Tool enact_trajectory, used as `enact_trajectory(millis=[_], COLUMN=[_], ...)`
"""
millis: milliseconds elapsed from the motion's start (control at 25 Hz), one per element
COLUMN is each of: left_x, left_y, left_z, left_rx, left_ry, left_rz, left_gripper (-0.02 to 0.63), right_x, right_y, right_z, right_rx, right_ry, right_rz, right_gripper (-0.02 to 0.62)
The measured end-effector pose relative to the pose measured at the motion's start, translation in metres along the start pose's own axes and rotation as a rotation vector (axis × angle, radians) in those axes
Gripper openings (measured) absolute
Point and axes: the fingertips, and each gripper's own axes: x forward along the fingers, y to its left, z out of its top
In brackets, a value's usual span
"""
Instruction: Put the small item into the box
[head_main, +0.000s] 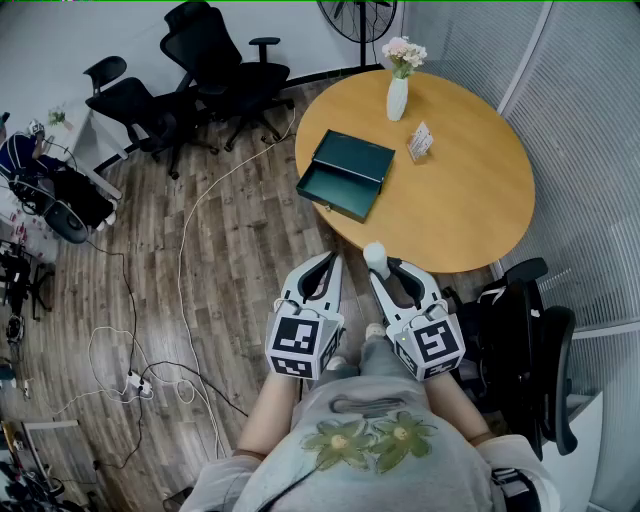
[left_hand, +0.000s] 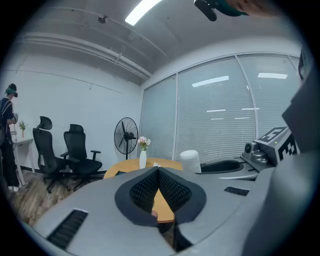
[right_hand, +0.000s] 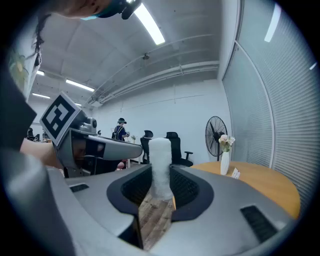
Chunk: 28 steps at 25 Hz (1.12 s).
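1. A person stands just short of a round light-wood desk (head_main: 460, 200), with a grey hand-held gripper in each hand. Both point toward the desk and tip slightly down.
2. The right hand-held gripper (head_main: 386, 268) is clamped on a small white cylinder (head_main: 375, 257) with a fuzzy surface. The cylinder stands upright between the dark ribbed pads, with its top poking above the jaws. It sits just off the desk's near edge, over the wood-plank floor (head_main: 230, 250).
3. The left hand-held gripper (head_main: 332, 258) is narrow: its jaw tips meet and nothing is between them. It hangs beside the right one, also just off the desk's near edge.
4. A dark green rectangular box (head_main: 335, 188) lies open on the left part of the desk, close to the edge. Its lid is laid back and its inside is bare.
5. A white ceramic vase (head_main: 397, 98) of pale pink flowers (head_main: 403, 52) stands at the far side of the desk. A small card stand (head_main: 420, 142) sits just right of the box.
6. Black office chairs (head_main: 215, 60) stand well left of the desk, and a black standing fan (head_main: 355, 15) stands beyond its far edge.
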Motion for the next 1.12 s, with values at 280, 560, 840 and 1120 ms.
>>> enact_trajectory(millis=[280, 560, 840, 1120], left_x=[0.022, 0.055, 0.09, 0.12], left_y=[0.005, 0.012, 0.019, 0.014], left_z=[0.001, 0.01, 0.021, 0.035], left_rx=[0.01, 0.022, 0.021, -0.007], left_ry=[0.001, 0.001, -0.012, -0.035], left_rz=[0.013, 0.051, 0.09, 0.162], left_gripper=[0.0, 0.0, 0.0, 0.0], right_x=[0.015, 0.04, 0.068, 0.079], right_y=[-0.02, -0.049, -0.079, -0.116], right_z=[0.001, 0.013, 0.029, 0.04], right_rx=[-0.005, -0.042, -0.079, -0.107], right_ry=[0.008, 0.001, -0.022, -0.031], right_rz=[0.008, 0.037, 0.094, 0.156], right_gripper=[0.12, 0.121, 0.121, 0.121])
